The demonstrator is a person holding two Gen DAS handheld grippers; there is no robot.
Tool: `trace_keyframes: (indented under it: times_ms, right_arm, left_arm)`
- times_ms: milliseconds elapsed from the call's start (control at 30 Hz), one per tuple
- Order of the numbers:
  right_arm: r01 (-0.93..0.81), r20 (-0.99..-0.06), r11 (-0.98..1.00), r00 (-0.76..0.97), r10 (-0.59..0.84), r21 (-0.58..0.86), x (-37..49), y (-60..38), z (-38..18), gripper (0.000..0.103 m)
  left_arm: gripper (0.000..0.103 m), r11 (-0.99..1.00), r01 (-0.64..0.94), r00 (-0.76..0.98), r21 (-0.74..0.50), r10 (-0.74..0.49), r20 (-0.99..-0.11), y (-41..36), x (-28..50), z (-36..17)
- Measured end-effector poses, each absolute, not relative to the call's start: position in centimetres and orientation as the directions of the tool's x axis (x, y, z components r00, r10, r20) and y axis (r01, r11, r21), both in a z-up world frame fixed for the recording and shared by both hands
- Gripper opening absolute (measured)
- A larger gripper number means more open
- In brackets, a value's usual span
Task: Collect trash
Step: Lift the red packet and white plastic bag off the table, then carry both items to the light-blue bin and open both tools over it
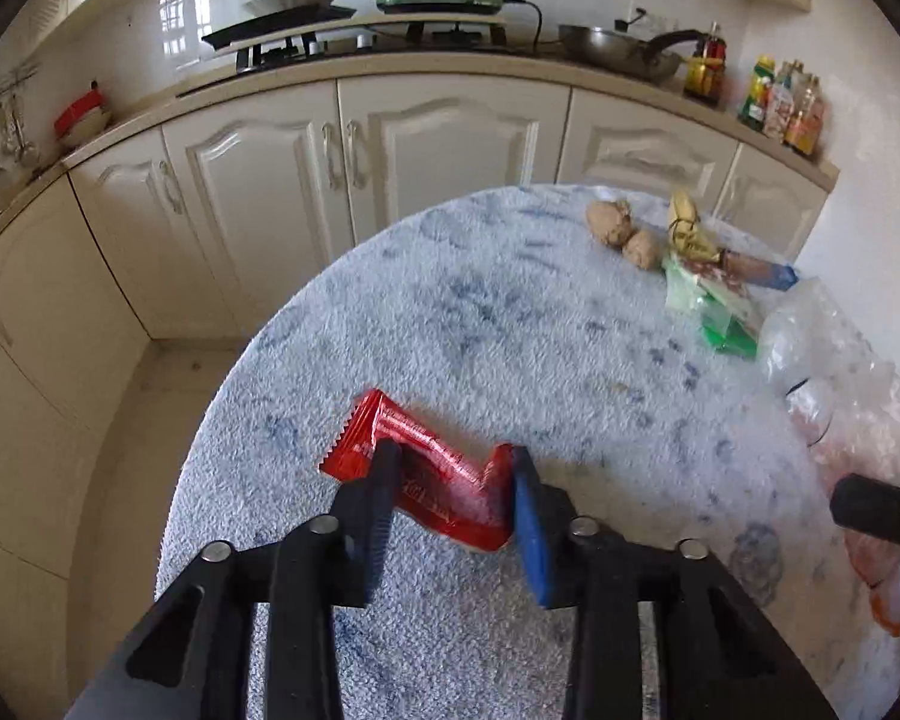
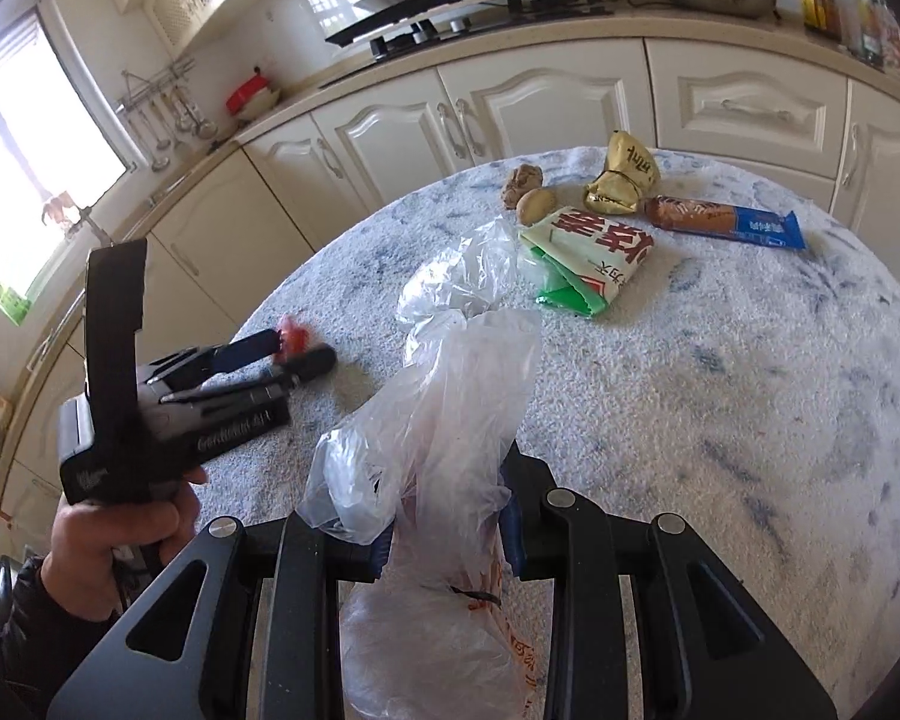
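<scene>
**Trash on the tabletop — red wrapper between the left fingers**

Trash closest in is a red wrapper [image 1: 432, 480], lying between the left gripper's [image 1: 453, 474] fingers [image 1: 384, 480]. The two pads stand at either side of it, at its edges; whether they press on it I cannot tell. It rests on the speckled blue-white tabletop [image 1: 510, 330], near the edge at 7 o'clock in the left wrist view.

The right gripper [image 2: 450, 516] has its fingers [image 2: 513, 531] pinched on a clear plastic bag [image 2: 444, 420], which bunches up between them and hangs down below.

Farther out, toward 1 o'clock on the tabletop, lies the rest — a white-and-green packet [image 2: 588, 261] just beyond the bag's top, a brown-and-blue bar wrapper [image 2: 720, 219] to its right, a gold wrapper [image 2: 621, 180] behind, and two walnuts [image 2: 528, 192] beside it.

A hand [image 2: 114, 534] at 8 o'clock in the right wrist view grips the left gripper's handle.
</scene>
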State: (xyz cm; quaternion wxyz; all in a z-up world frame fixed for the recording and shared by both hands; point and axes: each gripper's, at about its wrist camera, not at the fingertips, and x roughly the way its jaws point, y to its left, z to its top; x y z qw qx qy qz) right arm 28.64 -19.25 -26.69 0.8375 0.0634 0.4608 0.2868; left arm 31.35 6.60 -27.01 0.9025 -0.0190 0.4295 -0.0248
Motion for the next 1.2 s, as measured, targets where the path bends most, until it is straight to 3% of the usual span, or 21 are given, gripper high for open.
trace_keyframes:
  times_ms: [233, 400, 767, 933, 1200]
  right_arm:
    - [-0.419, -0.729, 0.824, 0.412, 0.546, 0.381, 28.1, -19.7, -26.6, 0.028]
    - [-0.41, -0.715, 0.826, 0.433, 0.549, 0.387, 27.4, -20.9, -25.7, 0.028]
    - [-0.361, -0.676, 0.847, 0.513, 0.529, 0.389, 25.0, -25.2, -22.9, 0.028]
    - [-0.32, -0.659, 0.867, 0.563, 0.499, 0.383, 23.5, -28.1, -21.5, 0.028]
    - [-0.222, -0.587, 0.909, 0.703, 0.401, 0.354, 20.1, -35.5, -16.3, 0.028]
  left_arm:
    - [0.016, 0.989, 0.059, 0.635, -0.137, -0.143, -0.759, 6.7, 29.6, -26.7]
    - [0.014, 0.976, 0.052, 0.632, -0.21, -0.194, -0.75, 6.8, 28.2, -26.2]
    - [0.011, 0.96, 0.137, 0.641, -0.244, -0.274, -0.717, 2.1, 24.5, -24.3]
    - [0.011, 0.95, 0.209, 0.673, -0.231, -0.311, -0.671, -1.6, 22.7, -21.3]
    - [0.011, 0.908, 0.373, 0.742, -0.19, -0.415, -0.526, -7.7, 19.1, -13.5]
